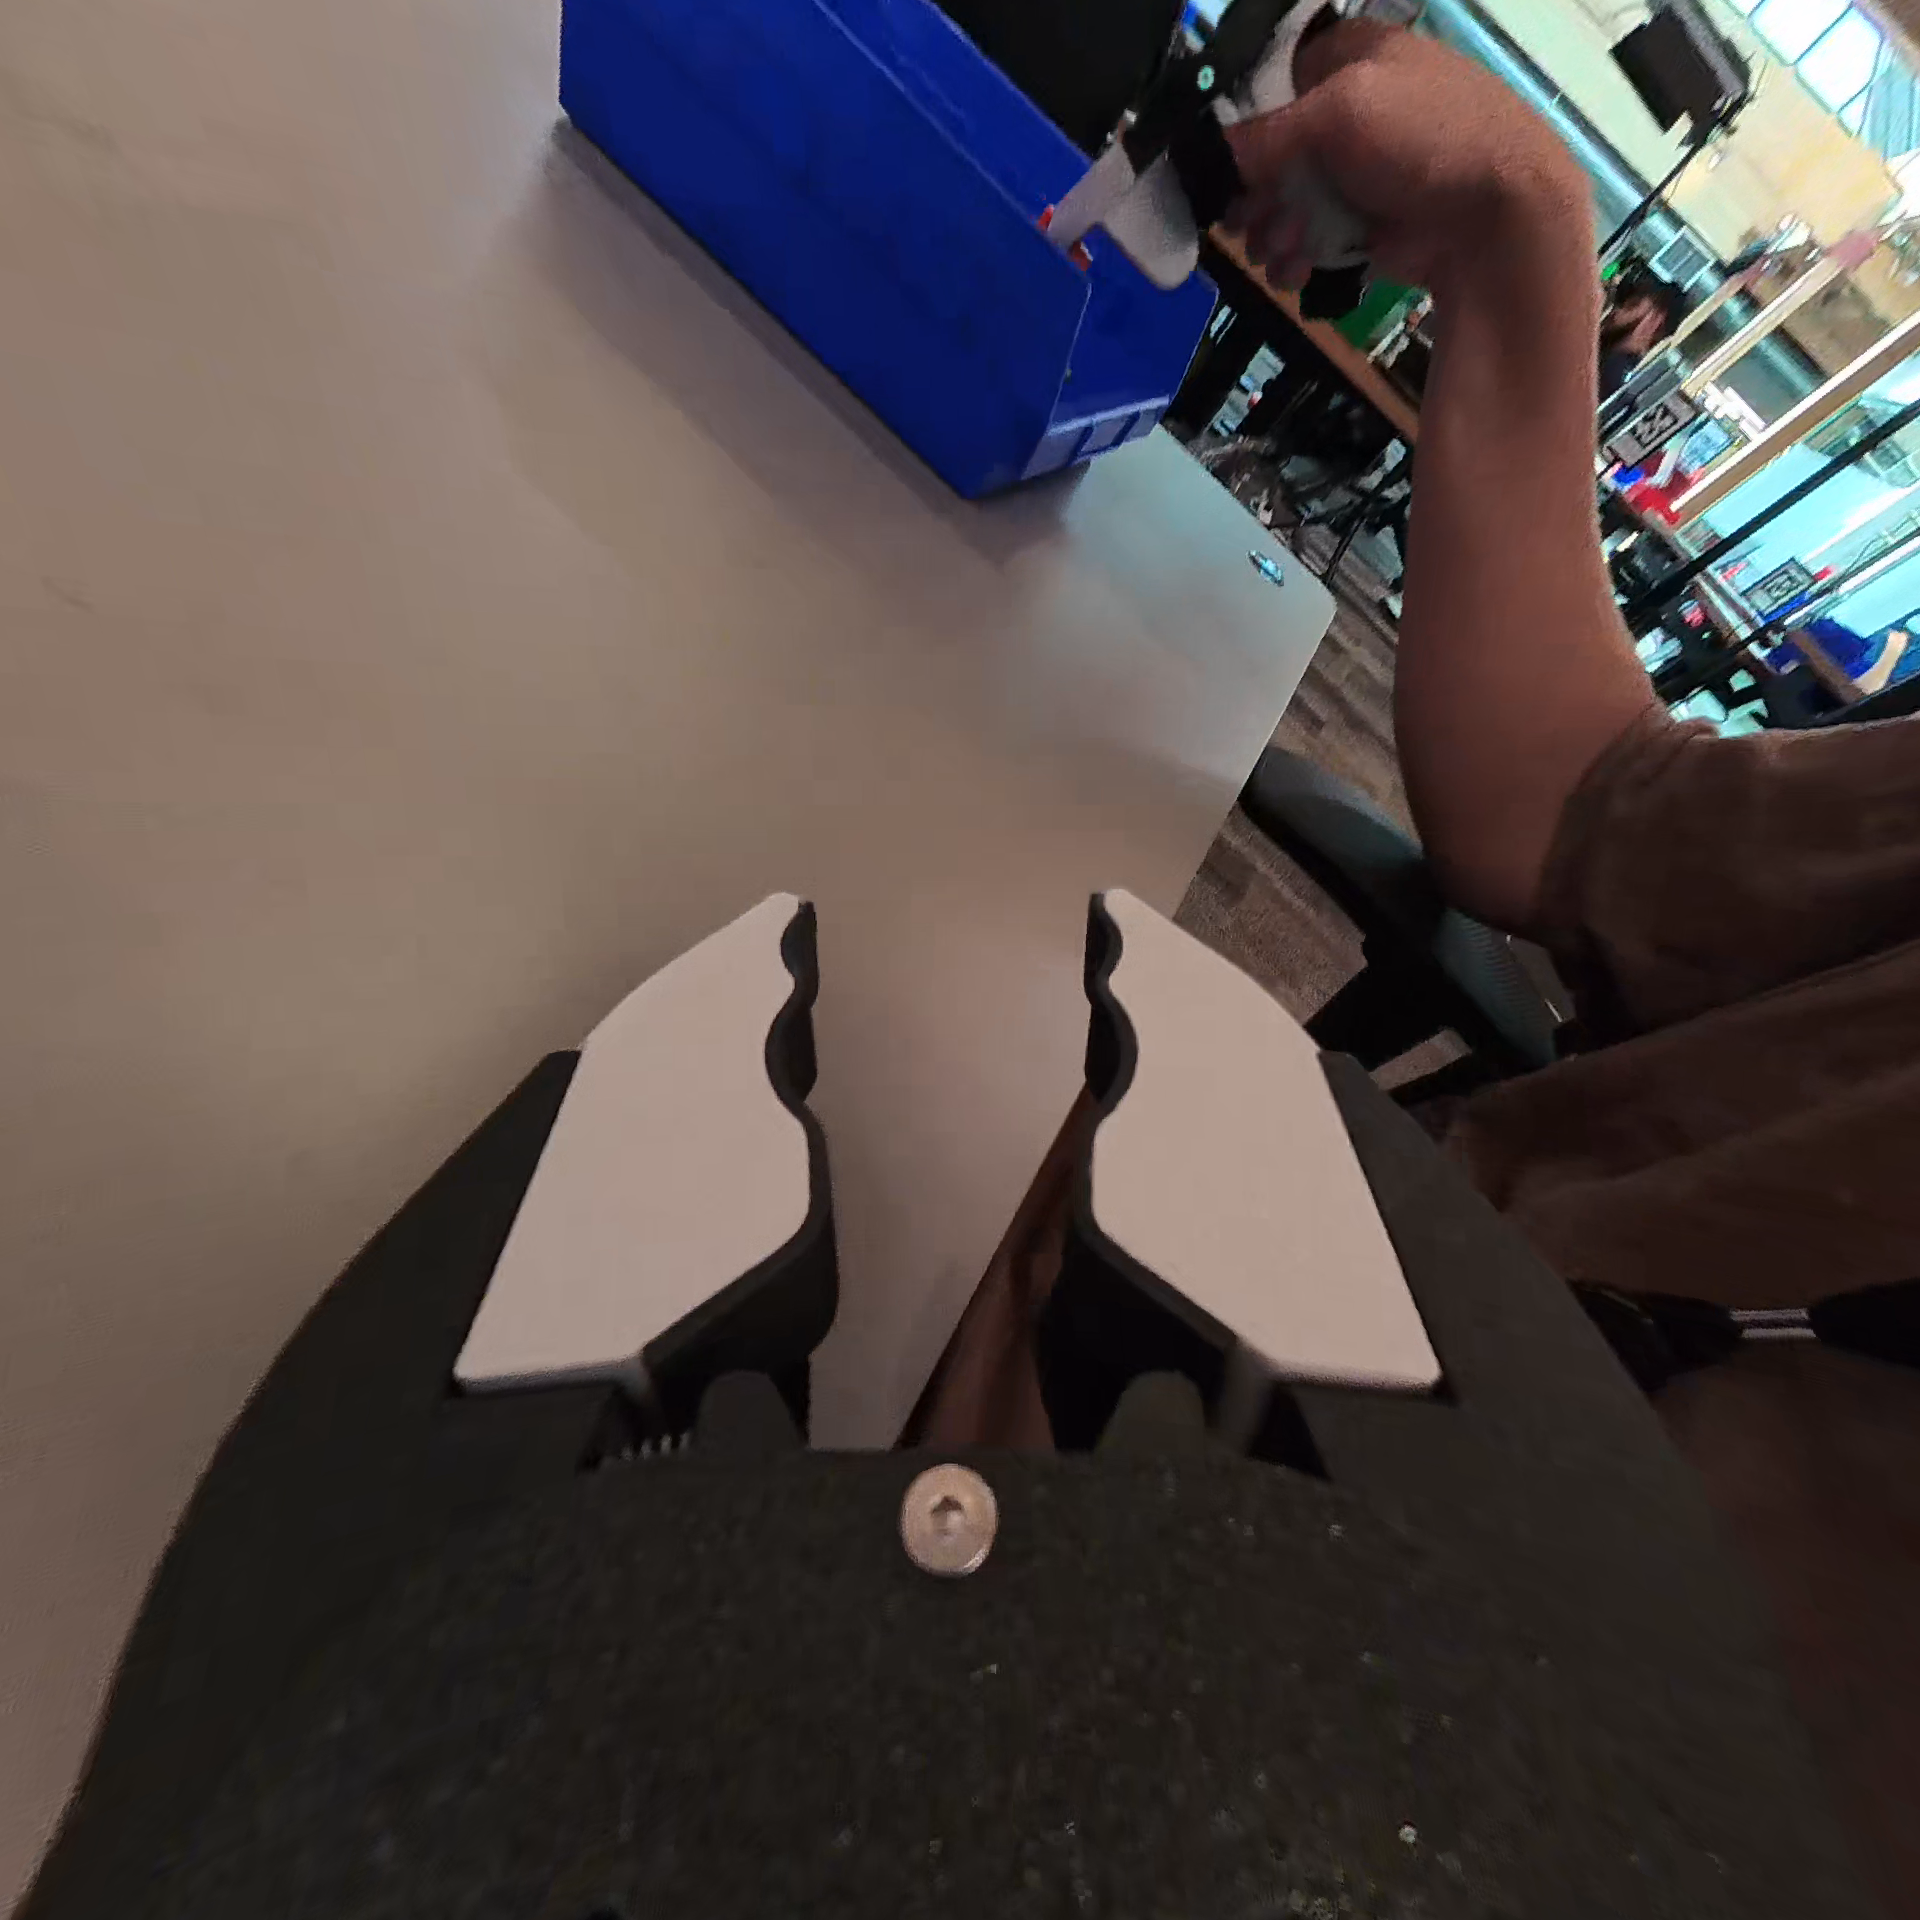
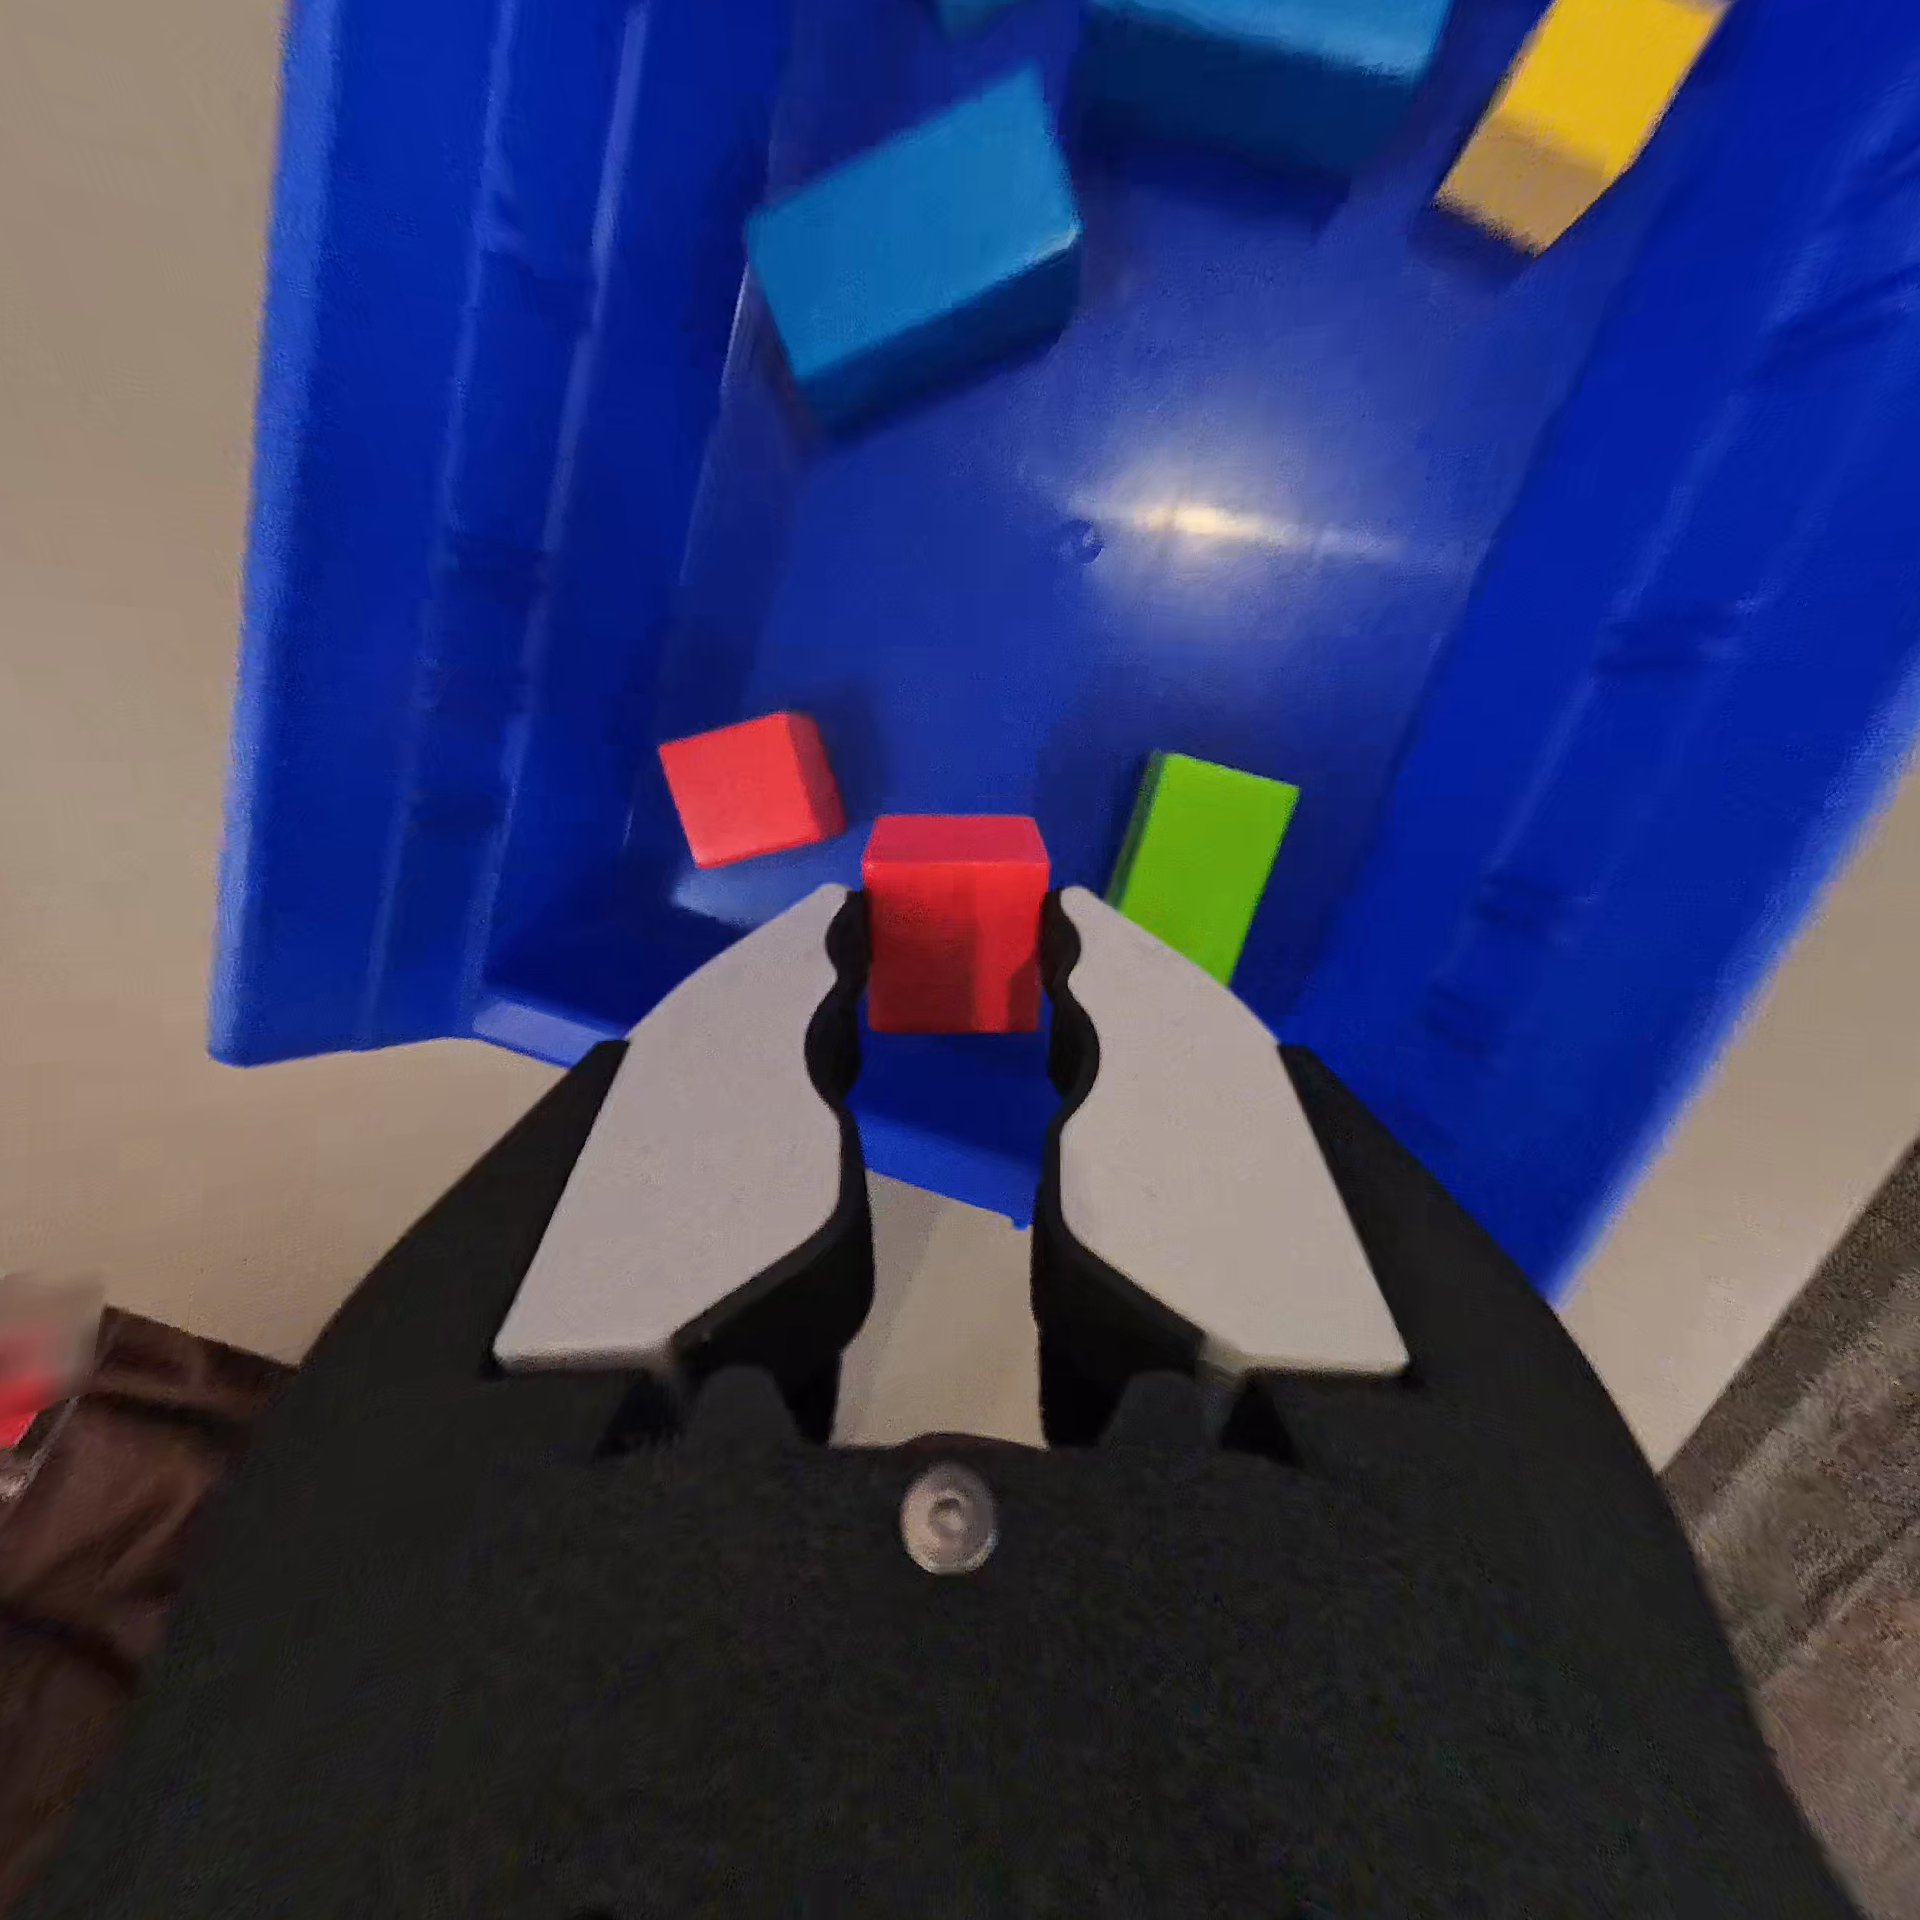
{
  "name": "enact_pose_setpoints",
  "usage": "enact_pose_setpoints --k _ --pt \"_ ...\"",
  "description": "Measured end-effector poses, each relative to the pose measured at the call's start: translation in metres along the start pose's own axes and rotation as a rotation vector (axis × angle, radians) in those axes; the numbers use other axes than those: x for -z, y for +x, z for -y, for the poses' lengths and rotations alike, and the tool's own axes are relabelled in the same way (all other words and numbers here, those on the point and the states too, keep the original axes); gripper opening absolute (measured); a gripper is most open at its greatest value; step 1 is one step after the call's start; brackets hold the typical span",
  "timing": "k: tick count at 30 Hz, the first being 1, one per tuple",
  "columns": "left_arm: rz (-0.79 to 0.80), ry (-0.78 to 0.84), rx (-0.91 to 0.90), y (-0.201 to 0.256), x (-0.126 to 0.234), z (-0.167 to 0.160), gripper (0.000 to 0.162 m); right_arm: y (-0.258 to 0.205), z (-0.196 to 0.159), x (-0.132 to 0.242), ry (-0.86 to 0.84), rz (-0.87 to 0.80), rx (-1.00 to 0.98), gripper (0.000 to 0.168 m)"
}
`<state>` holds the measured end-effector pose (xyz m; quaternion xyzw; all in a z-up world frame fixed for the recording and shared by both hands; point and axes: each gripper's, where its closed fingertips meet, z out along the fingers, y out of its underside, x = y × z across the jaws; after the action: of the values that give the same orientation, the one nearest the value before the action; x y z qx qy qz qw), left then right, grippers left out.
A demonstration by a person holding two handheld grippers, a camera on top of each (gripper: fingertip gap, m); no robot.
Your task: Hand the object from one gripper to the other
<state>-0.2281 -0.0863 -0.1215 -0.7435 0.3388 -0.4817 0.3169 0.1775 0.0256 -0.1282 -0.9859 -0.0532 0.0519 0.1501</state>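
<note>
A red block (image 2: 954,920) is held between the fingertips of the right gripper (image 2: 951,914), just above the near end of a blue bin (image 2: 436,623); both pads appear to touch its side faces, so the jaws are judged closed on it, though only the front part of the pads is engaged. The block seems lifted clear of the bin floor, but this cannot be confirmed from the wrist view alone. The step in hand is judged to be the lift-out before the transfer. The block should be raised straight up until the bin rim is cleared, with squeeze kept constant, since a shallow tip grip may let it pivot. A free pair of faces should be presented for the receiving tool. A second red block (image 2: 750,788) lies just beside on one side and a green block (image 2: 1205,862) stands close on the other; a light blue block (image 2: 914,244) and a yellow block (image 2: 1569,114) lie well apart, farther in. The bin walls close in on both sides, so sideways motion is limited inside. The left gripper (image 1: 951,925) is seen with jaws apart and nothing between them, hovering over a bare table (image 1: 416,623) near its front edge. Open room for the handover lies between the bin and that edge.
</note>
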Motion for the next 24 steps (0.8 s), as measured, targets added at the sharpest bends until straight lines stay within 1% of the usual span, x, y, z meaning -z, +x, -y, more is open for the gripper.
enact_pose_setpoints --k 2,5,7,9,10,16,17,18,19,20,22,24 --pt "-0.020 -0.023 0.017 0.002 -0.004 -0.006 0.049 -0.001 -0.008 -0.014 -0.072 -0.014 0.032 0.032" --pt "-0.057 -0.026 0.036 0.008 -0.006 -0.007 0.049 0.003 -0.009 -0.033 -0.124 -0.047 0.061 0.033" --pt "-0.049 -0.036 0.025 0.007 -0.005 -0.008 0.049 0.001 -0.011 -0.044 -0.154 -0.034 0.068 0.033" --pt "-0.034 -0.042 0.013 0.004 -0.004 -0.008 0.048 0.004 -0.016 -0.052 -0.206 -0.058 0.093 0.033" --pt "-0.033 -0.039 0.011 0.004 -0.003 -0.007 0.047 0.005 -0.016 -0.053 -0.223 -0.069 0.105 0.033" --pt "-0.034 -0.036 0.019 0.002 0.000 -0.006 0.046 0.004 -0.015 -0.054 -0.201 -0.074 0.134 0.033" --pt "-0.037 -0.034 0.021 0.003 0.000 -0.006 0.046 0.004 -0.016 -0.052 -0.203 -0.081 0.147 0.039" --pt "-0.039 -0.037 0.022 0.003 0.000 -0.006 0.046 0.007 -0.015 -0.048 -0.200 -0.106 0.156 0.052" --pt "-0.037 -0.041 0.022 0.003 0.000 -0.007 0.046 0.010 -0.014 -0.037 -0.183 -0.141 0.166 0.058" --pt "-0.033 -0.044 0.019 0.003 0.000 -0.007 0.046 0.012 -0.008 -0.018 -0.131 -0.186 0.177 0.063" --pt "-0.022 -0.039 0.012 0.003 0.002 -0.005 0.046 0.003 0.013 0.038 0.074 -0.235 0.194 0.063" --pt "-0.021 -0.032 0.004 0.003 0.005 -0.003 0.046 -0.019 0.036 0.102 0.362 -0.251 0.220 0.062"
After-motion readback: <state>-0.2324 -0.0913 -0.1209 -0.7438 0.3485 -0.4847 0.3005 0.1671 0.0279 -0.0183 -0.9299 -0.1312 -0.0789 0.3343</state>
